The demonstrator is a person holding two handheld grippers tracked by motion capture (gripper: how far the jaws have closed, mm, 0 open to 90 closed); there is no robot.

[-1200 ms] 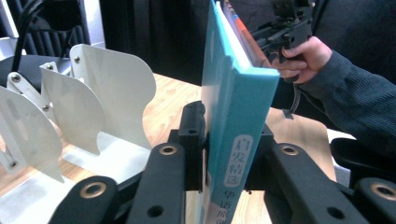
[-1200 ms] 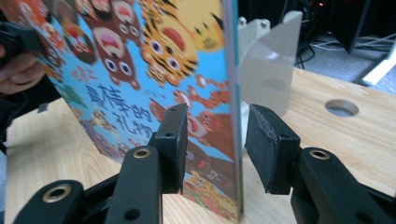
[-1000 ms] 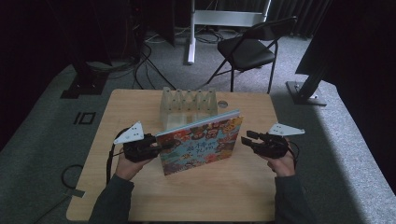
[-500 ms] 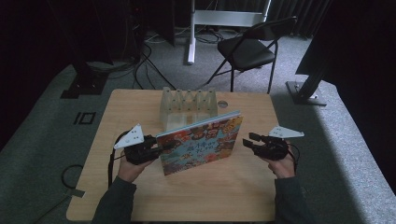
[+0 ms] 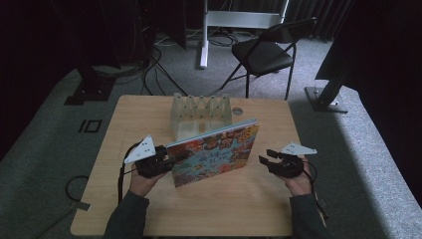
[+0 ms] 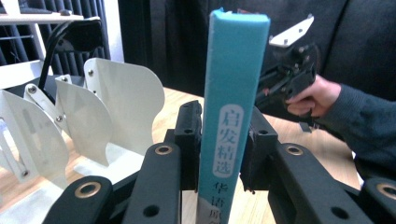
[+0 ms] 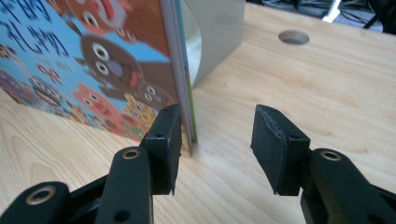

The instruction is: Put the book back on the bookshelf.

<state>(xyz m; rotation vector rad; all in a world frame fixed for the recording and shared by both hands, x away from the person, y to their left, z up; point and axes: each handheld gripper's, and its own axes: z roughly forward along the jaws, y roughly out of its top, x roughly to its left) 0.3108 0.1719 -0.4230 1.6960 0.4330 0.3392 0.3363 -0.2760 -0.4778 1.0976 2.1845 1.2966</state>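
Left gripper (image 5: 171, 160): I have it clamped on the spine of the book (image 5: 215, 155), at left of centre in the high view; in the left gripper view both black jaws press flat on the blue spine (image 6: 232, 116).
Book: it stands upright on its bottom edge in the middle of the table (image 5: 149, 214), cover toward me, its top edge running up to the right.
Handling: I judge it a thin, stiff picture book, light, with a glossy and probably slick cover. The spine is the firm place to grip; the page edge would flex.
Rack: a white divider rack (image 5: 199, 112) stands just behind the book, upper centre, its slots near the top edge.
Right gripper (image 5: 266, 160): jaws apart, just been widening, nothing between the pads; the book's free edge (image 7: 184, 93) sits just beside the left pad.
Room: bare wood to lower right, and a round hole (image 7: 293, 37) beyond.
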